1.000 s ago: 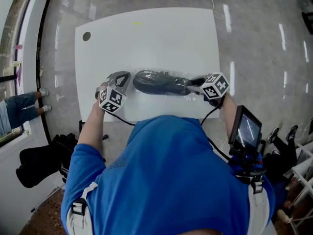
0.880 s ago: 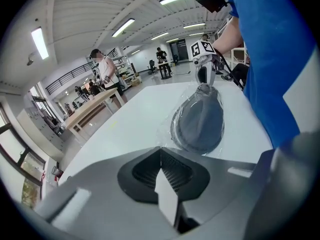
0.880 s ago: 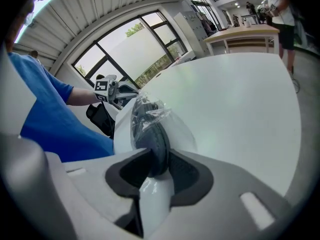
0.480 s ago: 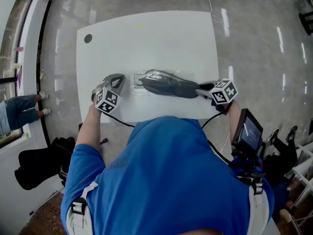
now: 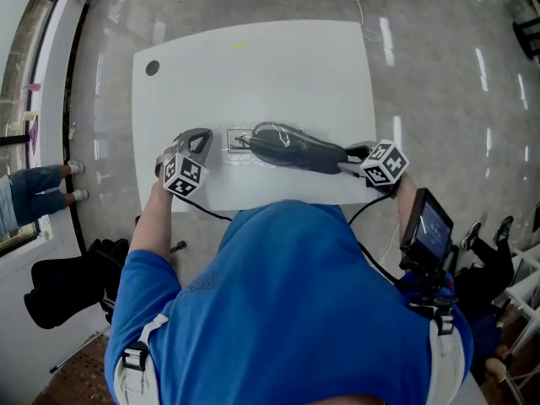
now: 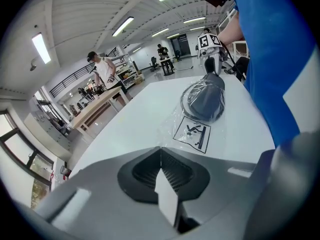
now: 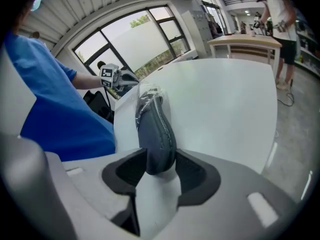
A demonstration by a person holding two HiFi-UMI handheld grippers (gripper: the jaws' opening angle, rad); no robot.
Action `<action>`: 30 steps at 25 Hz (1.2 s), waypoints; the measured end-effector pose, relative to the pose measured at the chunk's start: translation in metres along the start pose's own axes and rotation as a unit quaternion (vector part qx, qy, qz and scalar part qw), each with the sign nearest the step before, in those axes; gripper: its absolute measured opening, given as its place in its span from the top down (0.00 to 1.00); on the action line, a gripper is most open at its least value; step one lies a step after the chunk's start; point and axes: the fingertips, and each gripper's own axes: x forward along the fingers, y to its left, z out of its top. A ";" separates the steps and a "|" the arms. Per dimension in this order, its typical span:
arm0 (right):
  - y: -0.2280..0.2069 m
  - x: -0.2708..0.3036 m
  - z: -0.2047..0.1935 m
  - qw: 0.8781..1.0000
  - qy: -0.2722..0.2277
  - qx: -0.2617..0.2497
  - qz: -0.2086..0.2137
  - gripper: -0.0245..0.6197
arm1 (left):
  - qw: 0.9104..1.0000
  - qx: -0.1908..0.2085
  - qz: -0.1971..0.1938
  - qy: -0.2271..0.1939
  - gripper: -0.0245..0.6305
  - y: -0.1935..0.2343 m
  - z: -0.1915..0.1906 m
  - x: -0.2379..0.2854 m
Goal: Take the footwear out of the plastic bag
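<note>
dark shoe (image 5: 291,146) sits partly in its plastic bag (image 5: 239,139) on the table (image 5: 253,66), left gripper (image 5: 201,137) jaws pressed together by the label end, guessing to anchor it, right gripper (image 5: 351,154) jaws just widened but hugging the bare heel to drag it out

Blue short-sleeved shirt (image 5: 278,310); grey left gripper (image 5: 201,137), right gripper (image 5: 351,153) (black-white marker cube (image 5: 185,175) each); black cables (image 5: 215,213); buckled straps (image 5: 135,357).

The right gripper (image 7: 161,157), its jaws just opened wider, touches both sides of the shoe (image 7: 155,129) at its near end. The far end sits in the bag (image 7: 148,96), along the left edge of the table (image 7: 225,101).
</note>
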 end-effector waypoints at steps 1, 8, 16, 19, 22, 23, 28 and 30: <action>0.002 0.002 0.001 1.000 0.008 -0.016 0.002 0.67 | 1.000 0.002 0.002 0.000 0.95 0.000 0.000 0.000; 0.002 0.012 0.018 0.998 0.027 -0.065 0.002 0.60 | 1.000 0.014 0.013 -0.007 0.95 -0.002 0.008 -0.005; -0.005 0.018 0.034 0.995 0.048 -0.092 0.002 0.54 | 1.000 0.021 0.016 -0.007 0.95 -0.005 0.013 -0.010; -0.005 0.021 0.038 0.992 0.065 -0.108 0.013 0.52 | 0.999 0.024 0.020 -0.010 0.95 -0.005 0.016 -0.012; -0.007 0.028 0.040 0.988 0.084 -0.121 0.038 0.52 | 0.999 0.028 0.033 -0.016 0.95 0.000 0.020 -0.009; -0.006 0.030 0.039 0.987 0.092 -0.124 0.049 0.52 | 0.999 0.029 0.038 -0.018 0.95 0.001 0.021 -0.008; 0.000 0.035 0.030 0.979 0.127 -0.149 0.063 0.52 | 0.998 0.031 0.055 -0.026 0.95 0.004 0.028 -0.008; 0.000 0.036 0.029 0.974 0.144 -0.170 0.047 0.53 | 0.998 0.027 0.057 -0.023 0.95 0.006 0.026 -0.008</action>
